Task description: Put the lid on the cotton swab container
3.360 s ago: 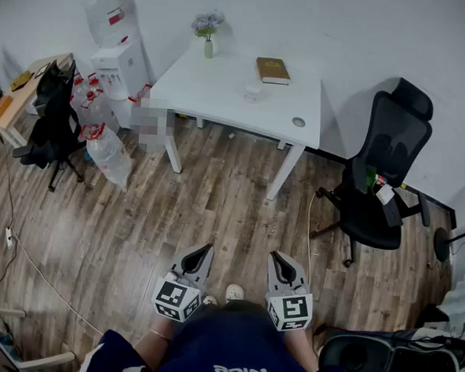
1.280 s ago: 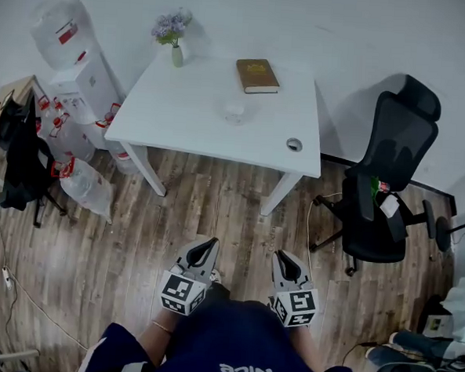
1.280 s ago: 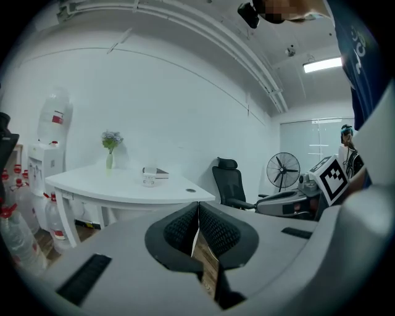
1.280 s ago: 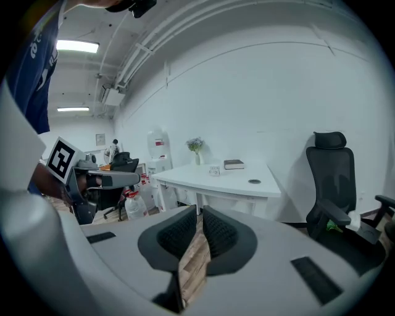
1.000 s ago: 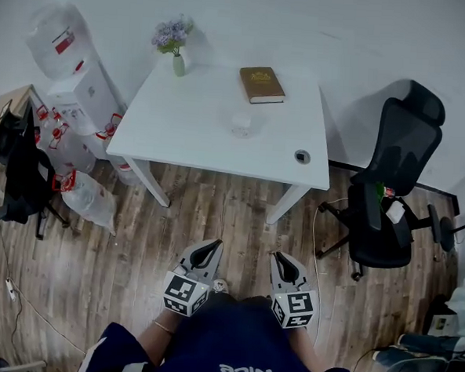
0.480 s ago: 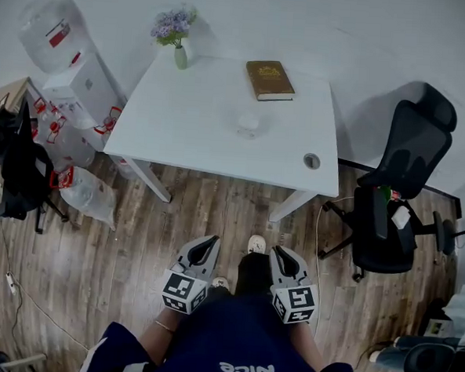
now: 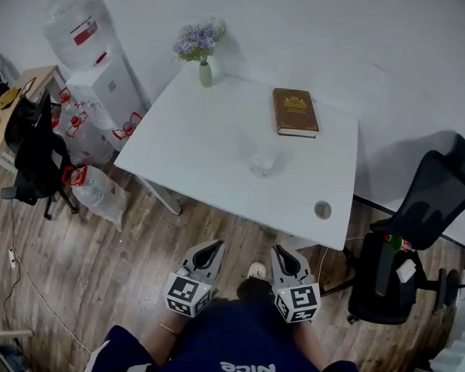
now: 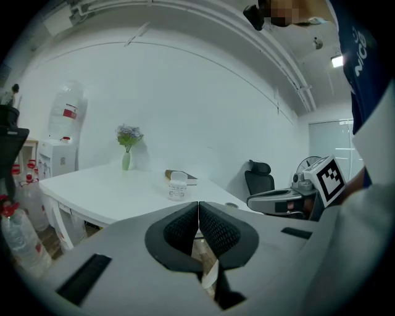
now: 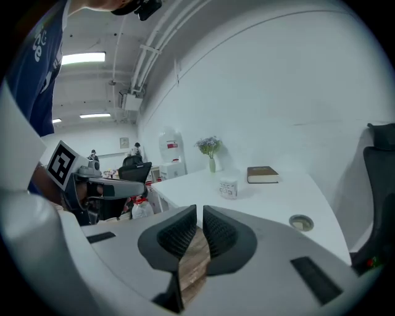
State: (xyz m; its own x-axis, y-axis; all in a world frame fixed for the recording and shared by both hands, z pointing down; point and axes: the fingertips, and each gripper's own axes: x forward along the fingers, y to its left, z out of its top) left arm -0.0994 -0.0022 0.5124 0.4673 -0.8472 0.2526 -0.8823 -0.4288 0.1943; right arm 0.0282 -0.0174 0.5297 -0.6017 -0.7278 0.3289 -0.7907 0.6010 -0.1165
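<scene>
The cotton swab container (image 7: 263, 161) is a small clear tub standing near the middle of the white table (image 7: 203, 152). It also shows far ahead in the left gripper view (image 8: 177, 185) and the right gripper view (image 9: 229, 187). I cannot make out its lid as a separate piece. My left gripper (image 7: 211, 249) and right gripper (image 7: 279, 253) are held side by side close to the body, above the wooden floor and short of the table's near edge. Both are shut with nothing between the jaws.
On the table's far side lie a brown book (image 7: 295, 112) and a vase of flowers (image 7: 201, 50); a cable hole (image 7: 323, 210) sits near its front right corner. A black office chair (image 7: 418, 232) stands to the right, a water dispenser (image 7: 91, 62) and bottles (image 7: 95, 190) to the left.
The person has walked toward the table, which now sits closer and lower in the head view. Both grippers stay shut and level in front of the body.
</scene>
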